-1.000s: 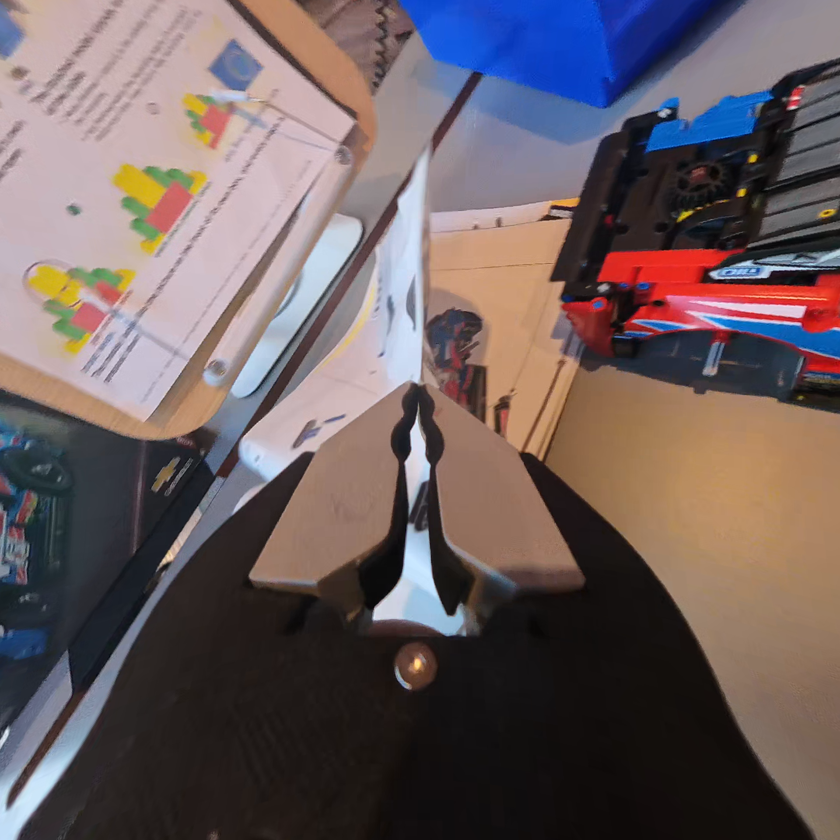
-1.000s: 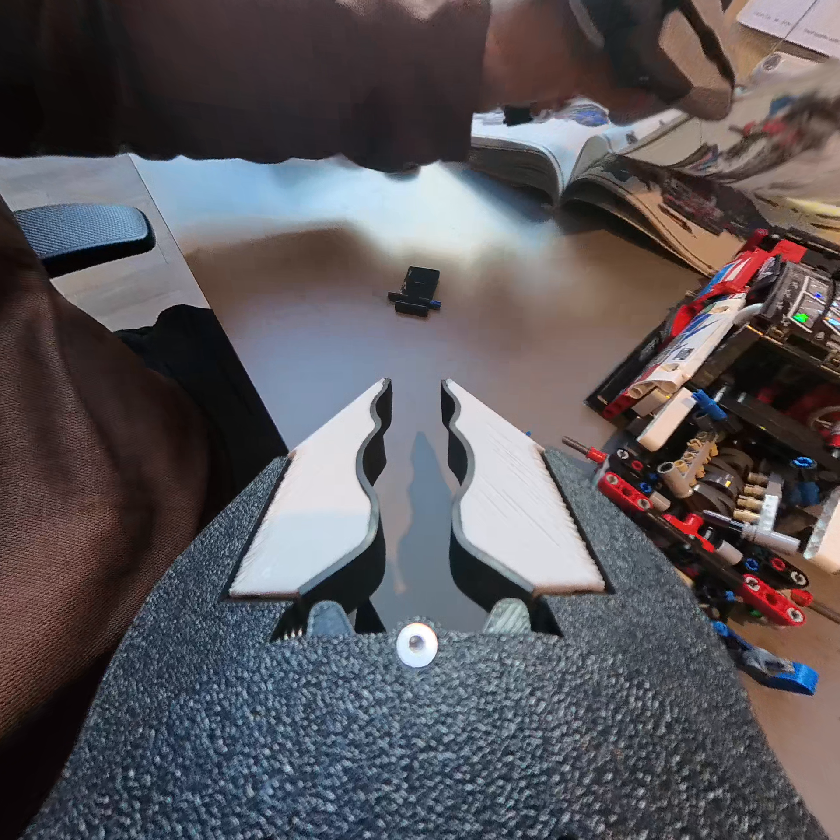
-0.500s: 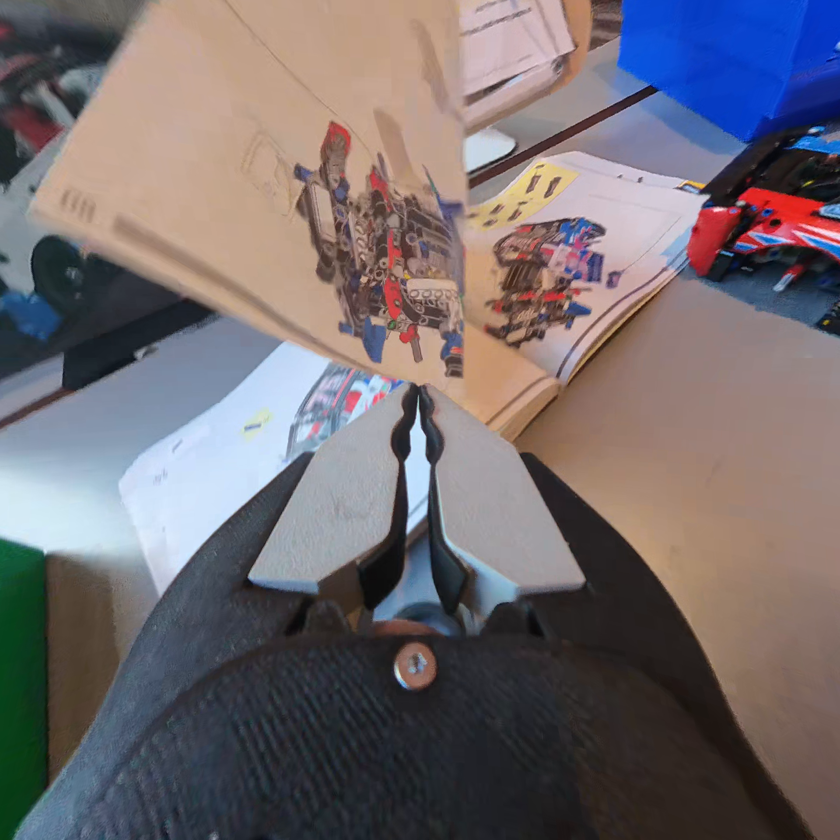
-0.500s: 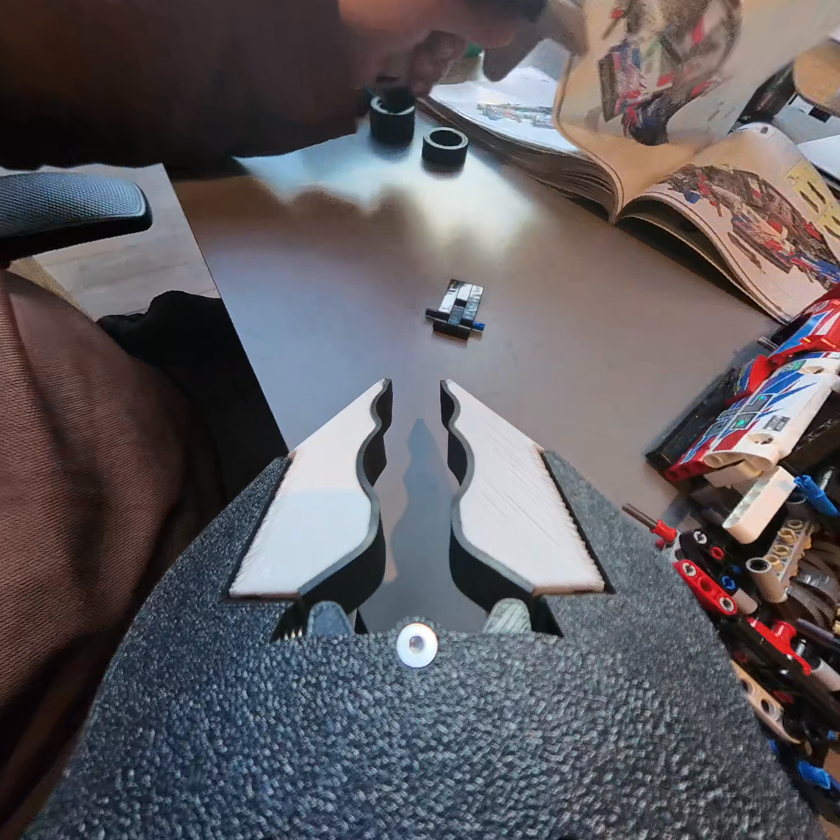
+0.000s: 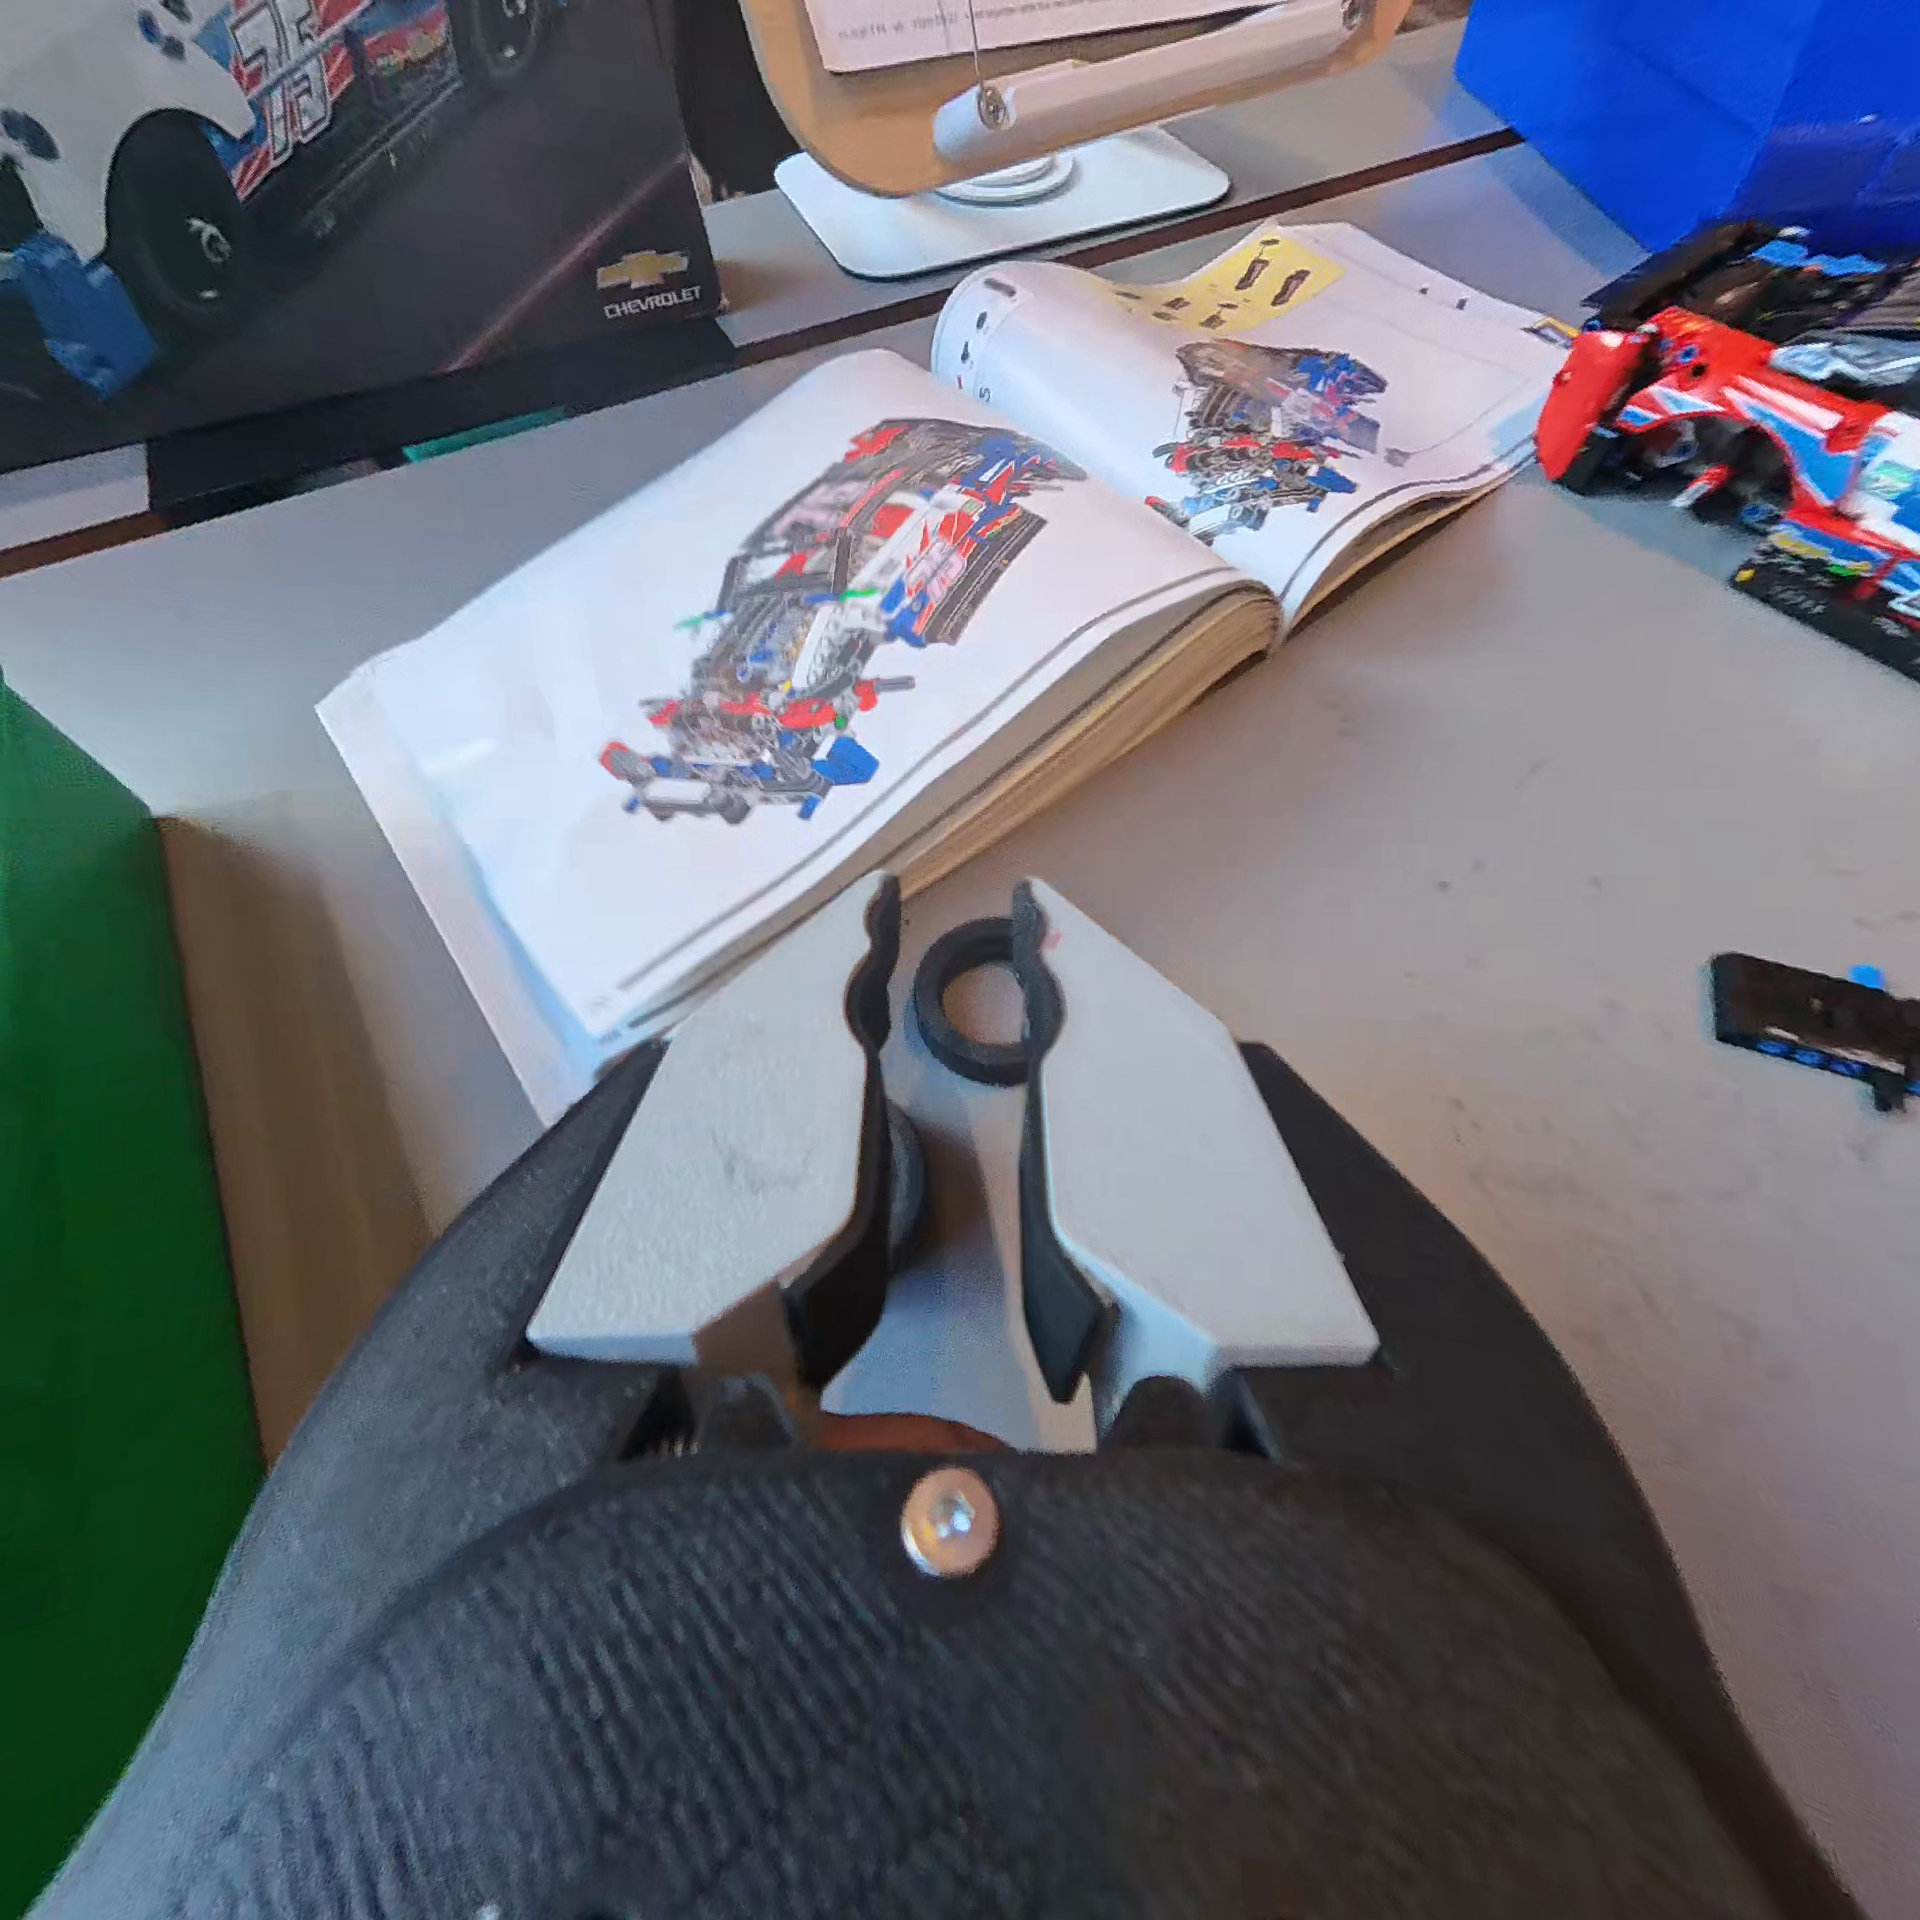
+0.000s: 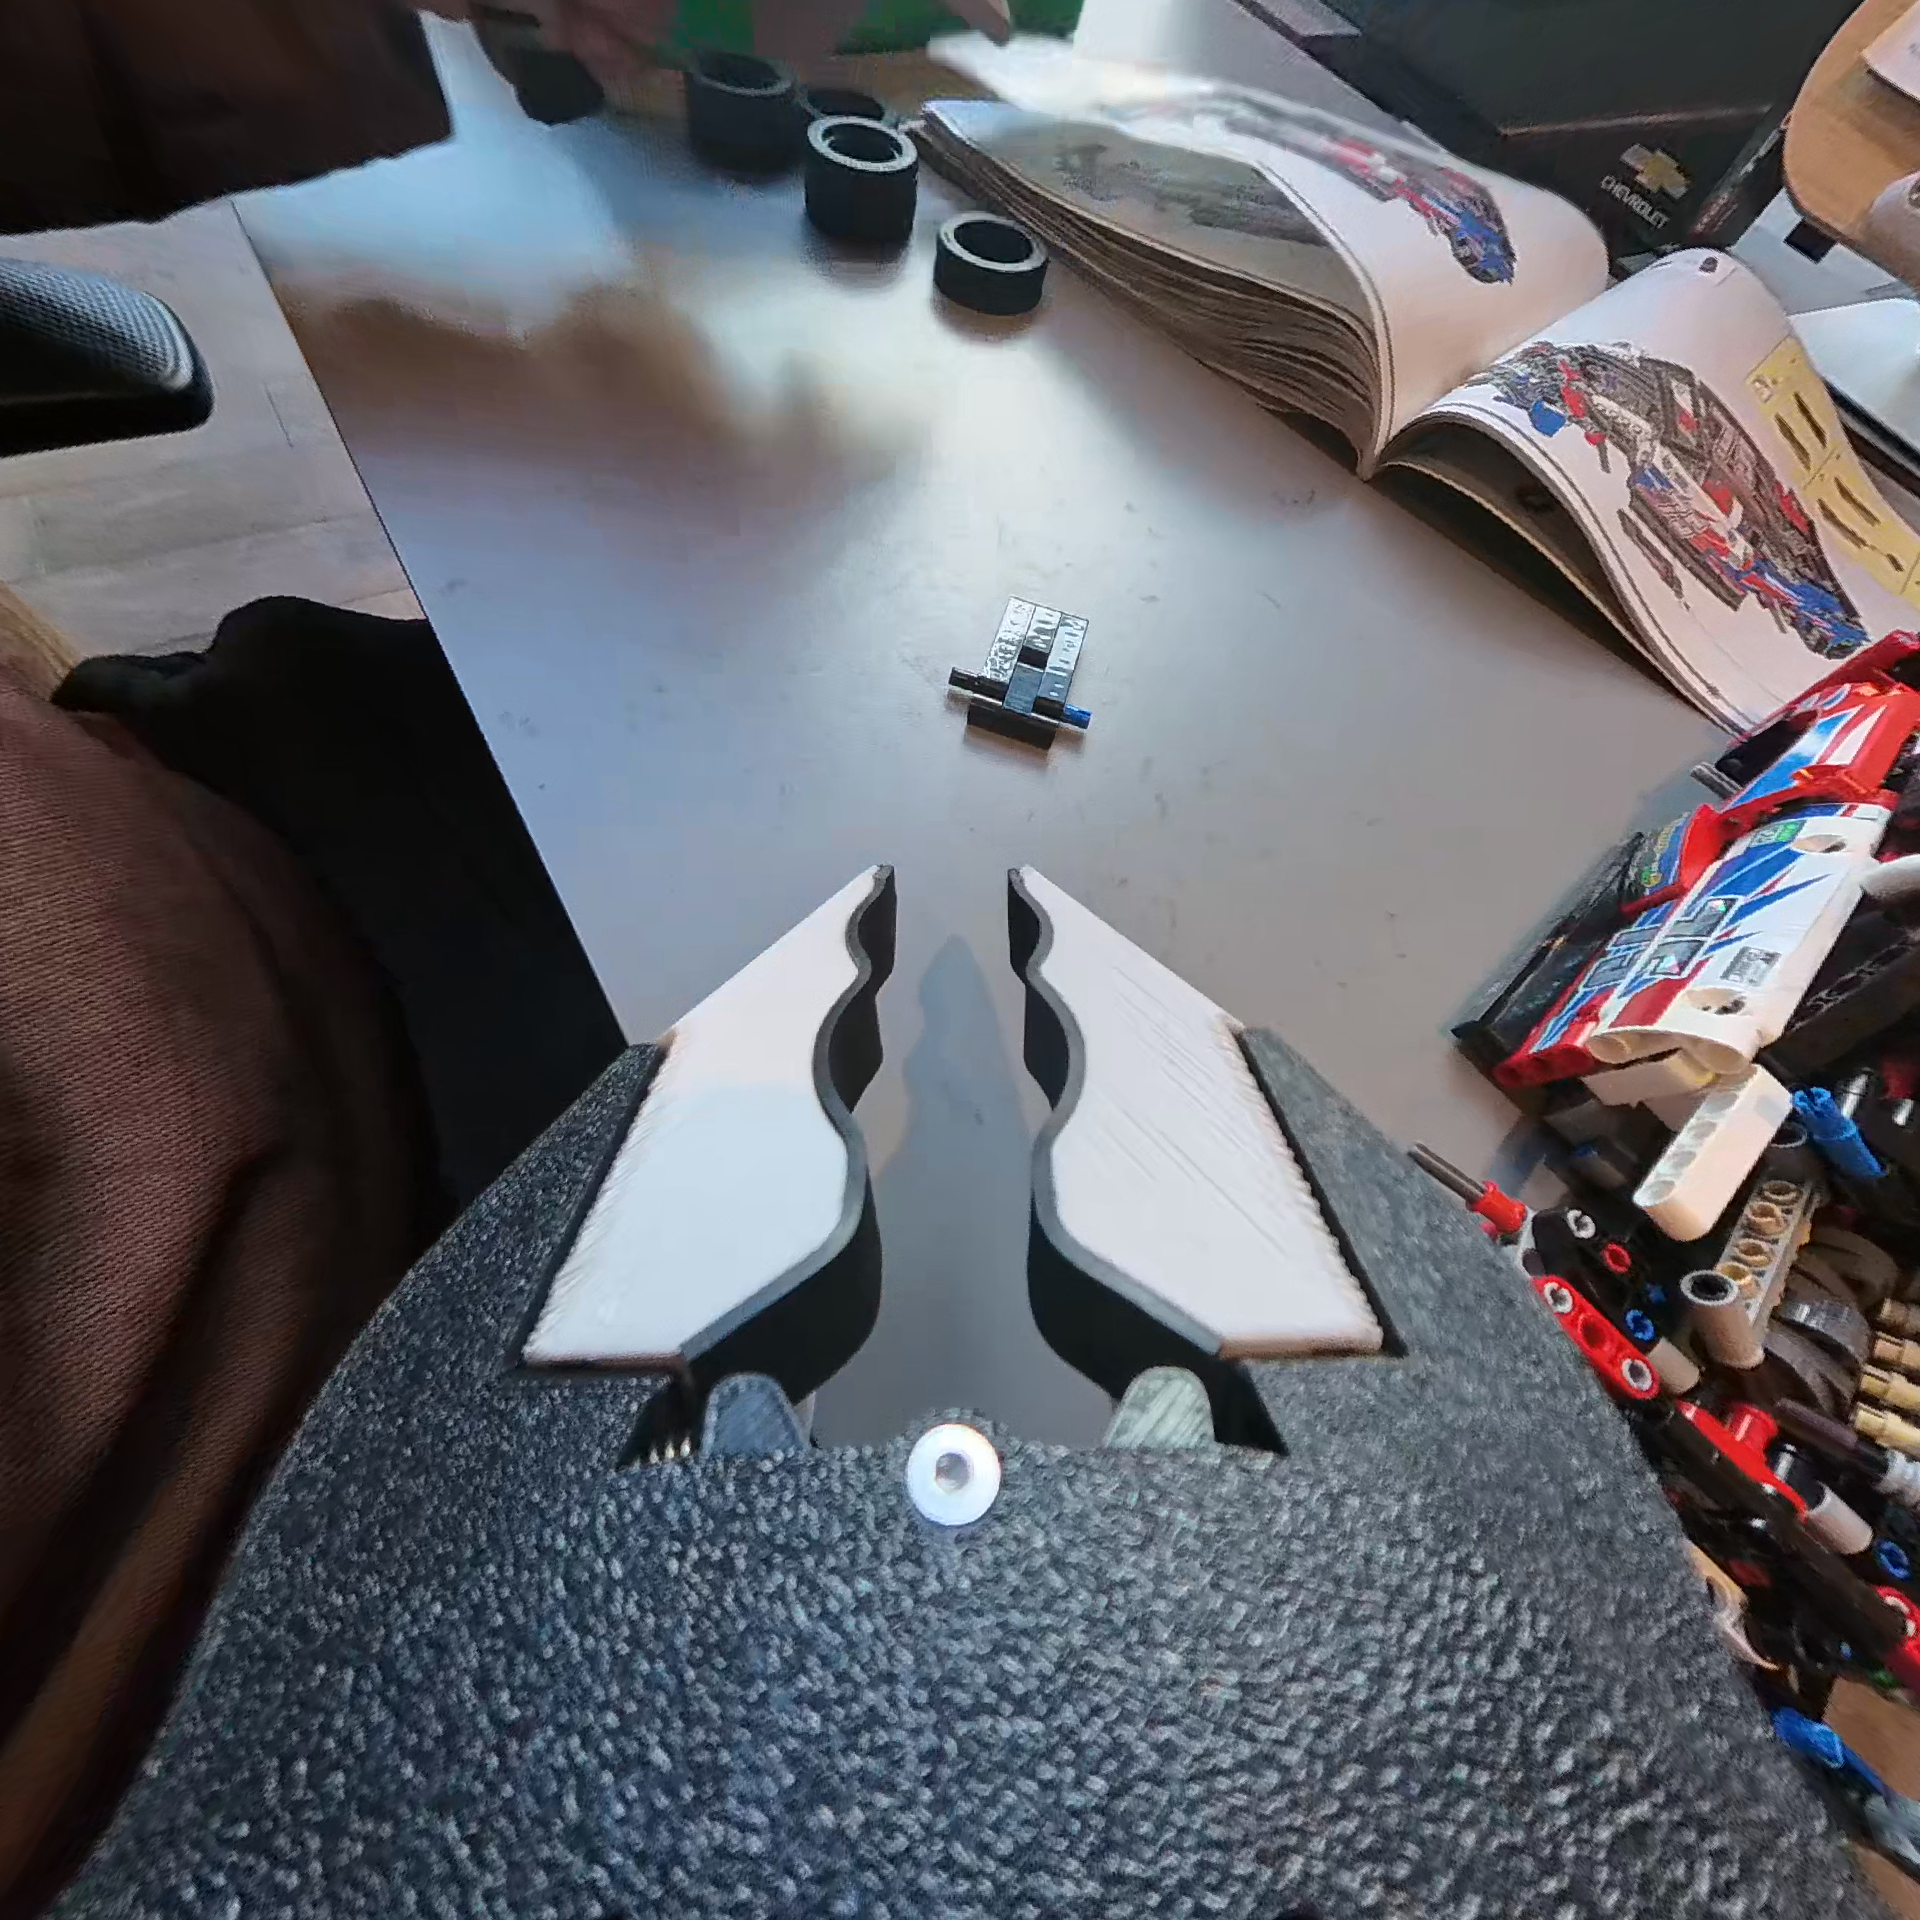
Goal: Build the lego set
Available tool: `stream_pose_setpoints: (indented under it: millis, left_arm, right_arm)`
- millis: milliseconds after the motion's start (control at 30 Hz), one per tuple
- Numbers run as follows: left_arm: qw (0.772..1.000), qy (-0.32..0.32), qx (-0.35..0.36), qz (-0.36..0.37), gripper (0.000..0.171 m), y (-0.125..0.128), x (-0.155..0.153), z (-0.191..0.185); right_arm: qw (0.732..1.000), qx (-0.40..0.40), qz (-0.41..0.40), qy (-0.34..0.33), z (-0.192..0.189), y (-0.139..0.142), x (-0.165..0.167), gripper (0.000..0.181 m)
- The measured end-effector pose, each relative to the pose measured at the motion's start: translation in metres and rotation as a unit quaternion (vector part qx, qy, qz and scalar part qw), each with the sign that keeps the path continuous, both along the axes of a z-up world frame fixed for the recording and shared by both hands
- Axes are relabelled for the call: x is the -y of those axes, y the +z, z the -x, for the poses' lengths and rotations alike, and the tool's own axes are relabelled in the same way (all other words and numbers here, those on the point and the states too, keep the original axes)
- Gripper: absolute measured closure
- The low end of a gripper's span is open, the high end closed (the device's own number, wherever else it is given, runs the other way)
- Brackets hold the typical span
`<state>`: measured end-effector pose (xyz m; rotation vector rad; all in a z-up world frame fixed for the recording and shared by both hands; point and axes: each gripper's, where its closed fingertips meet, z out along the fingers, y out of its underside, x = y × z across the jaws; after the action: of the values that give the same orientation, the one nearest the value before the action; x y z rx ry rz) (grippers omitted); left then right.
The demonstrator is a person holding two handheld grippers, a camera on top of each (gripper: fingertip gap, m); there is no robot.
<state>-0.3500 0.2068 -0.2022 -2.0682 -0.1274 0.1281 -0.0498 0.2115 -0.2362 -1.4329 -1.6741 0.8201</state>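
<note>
The grey counter [image 5: 1455,935] carries everything. Ahead of the left gripper [image 5: 954,914], whose jaws stand spread with nothing pinched, an open instruction booklet [image 5: 831,644] lies flat, and behind it stands the black set box [image 5: 364,208]. Far right of that gripper lies the partly built red, white and blue lego car [image 5: 1745,416]. Just beyond its fingertips, beside the right finger, a black tyre [image 5: 971,1003] rests on the counter. The right gripper [image 6: 951,899] is likewise spread and empty; straight ahead of it, well apart, lies a small black lego assembly [image 6: 1023,675]. Only the right wrist view shows more tyres [image 6: 862,177] far ahead and the car's open frame [image 6: 1714,1299] close on the right.
</note>
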Motion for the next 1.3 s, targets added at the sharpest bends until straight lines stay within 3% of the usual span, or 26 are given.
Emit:
stream_pose_setpoints:
  millis: [200, 300, 400, 500, 633, 767, 933, 1100, 1167, 1300]
  left_arm:
    - [0.998, -0.048, -0.013, -0.043, 0.149, 0.022, 0.013, -0.026]
    - [0.989, -0.122, -0.014, -0.084, 0.145, 0.034, 0.008, -0.058]
    - [0.954, -0.268, -0.026, -0.132, 0.145, 0.038, 0.011, -0.112]
    - [0.912, -0.388, -0.051, -0.125, 0.142, 0.013, 0.021, -0.166]
    - [0.881, -0.458, -0.081, -0.09, 0.134, -0.01, 0.025, -0.193]
    - [0.878, -0.448, -0.117, -0.12, 0.137, -0.005, 0.017, -0.187]
    - [0.921, -0.335, -0.151, -0.133, 0.144, 0.002, 0.002, -0.144]
    - [0.955, -0.254, -0.121, -0.094, 0.142, -0.003, -0.006, -0.107]
    - [0.961, -0.242, -0.105, -0.087, 0.139, -0.004, -0.007, -0.101]
    - [0.967, -0.229, -0.085, -0.076, 0.14, -0.007, -0.008, -0.094]
  right_arm:
    - [1.0, 0.007, 0.003, -0.011, 0.004, -0.003, -0.004, 0.159]
    - [1.0, 0.006, -0.002, -0.012, 0.008, -0.003, -0.003, 0.159]
    - [1.0, 0.011, -0.009, -0.013, 0.01, -0.005, -0.003, 0.159]
    - [1.0, -0.004, -0.004, -0.018, 0.013, 0.0, -0.005, 0.159]
    - [0.999, -0.015, 0.013, -0.038, 0.019, 0.003, -0.009, 0.158]
    - [0.998, -0.012, 0.023, -0.064, 0.026, 0.002, -0.014, 0.158]
    - [0.996, 0.013, 0.039, -0.084, 0.039, -0.005, -0.015, 0.157]
    - [0.994, 0.043, 0.058, -0.083, 0.057, -0.014, -0.017, 0.143]
    - [0.992, 0.059, 0.062, -0.09, 0.065, -0.02, -0.02, 0.127]
    - [0.99, 0.083, 0.065, -0.096, 0.076, -0.027, -0.023, 0.123]
